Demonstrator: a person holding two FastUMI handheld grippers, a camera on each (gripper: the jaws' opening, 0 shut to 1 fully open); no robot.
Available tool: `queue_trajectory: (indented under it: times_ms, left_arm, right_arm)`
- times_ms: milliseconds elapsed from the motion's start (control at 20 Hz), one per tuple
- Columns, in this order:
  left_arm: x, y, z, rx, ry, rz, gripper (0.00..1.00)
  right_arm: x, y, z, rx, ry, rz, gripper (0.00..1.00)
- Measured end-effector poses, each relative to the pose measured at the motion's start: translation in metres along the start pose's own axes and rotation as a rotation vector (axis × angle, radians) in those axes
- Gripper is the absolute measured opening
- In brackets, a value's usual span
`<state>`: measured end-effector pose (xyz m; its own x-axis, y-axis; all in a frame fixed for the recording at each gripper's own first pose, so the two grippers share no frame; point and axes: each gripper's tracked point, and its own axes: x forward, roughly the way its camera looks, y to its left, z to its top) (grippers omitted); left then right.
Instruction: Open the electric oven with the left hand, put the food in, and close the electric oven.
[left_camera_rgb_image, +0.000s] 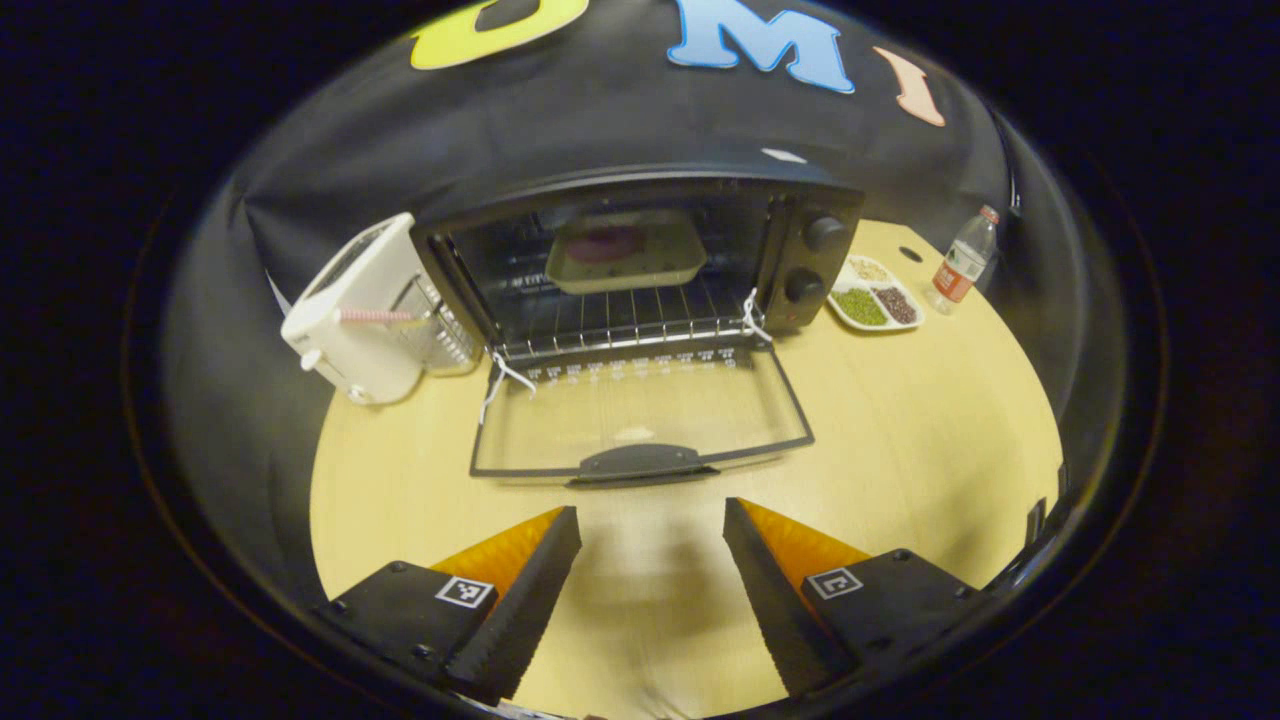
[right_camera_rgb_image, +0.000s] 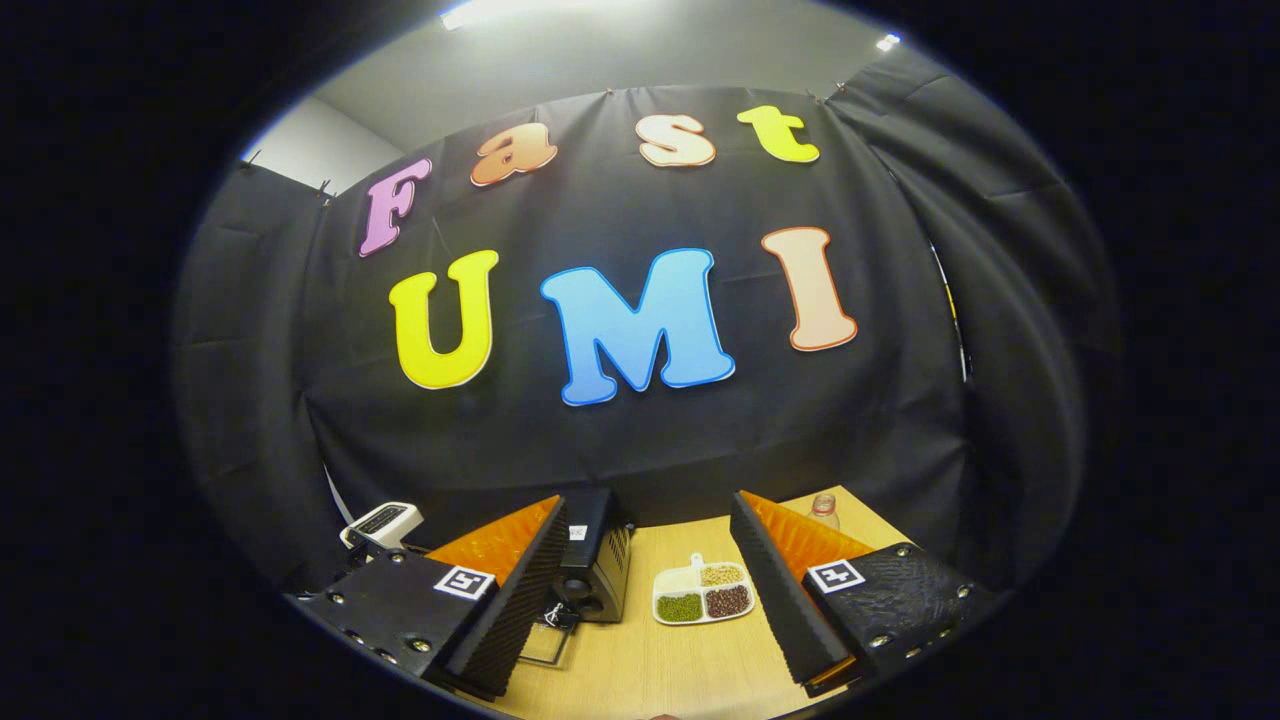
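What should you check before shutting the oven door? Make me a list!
1. Grey metal tray with the food sits inside the black electric oven, on the wire rack: ok.
2. Glass oven door is folded down flat on the wooden table: ok.
3. Door's black handle is free to grab: ok.
4. Left gripper is open and empty, just short of the handle: ok.
5. Right gripper is open, away from the door: ok.

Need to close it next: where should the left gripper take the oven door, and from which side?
Take the dark handle at the middle of the oven door's free front edge. The door lies folded down flat toward the left gripper, which is open, so come from the front and under the handle, then lift up and back.
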<state>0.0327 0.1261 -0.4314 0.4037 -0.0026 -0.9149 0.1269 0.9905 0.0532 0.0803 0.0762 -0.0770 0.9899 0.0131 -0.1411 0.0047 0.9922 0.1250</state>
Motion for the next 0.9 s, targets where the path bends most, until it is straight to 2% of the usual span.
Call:
queue_trajectory:
  times_ms: [50,200,550,850,900]
  left_arm:
    - [0.008,0.001,-0.005,-0.022,0.025,-0.004,0.98]
    - [0.028,0.004,-0.008,-0.075,0.083,-0.016,0.98]
    - [0.065,0.003,-0.018,-0.073,0.166,-0.013,0.98]
    - [0.085,0.000,-0.015,-0.060,0.191,-0.013,1.00]
    - [0.085,-0.002,-0.015,-0.059,0.198,-0.020,0.98]
  right_arm:
    - [0.000,-0.003,-0.003,-0.003,0.011,-0.007,0.98]
    - [0.000,-0.013,-0.006,-0.008,0.025,-0.027,0.98]
    - [-0.011,-0.042,-0.003,-0.042,0.019,-0.101,0.98]
    - [-0.015,-0.053,-0.003,-0.057,0.028,-0.125,0.98]
    - [-0.015,-0.054,-0.003,-0.061,0.030,-0.127,0.98]
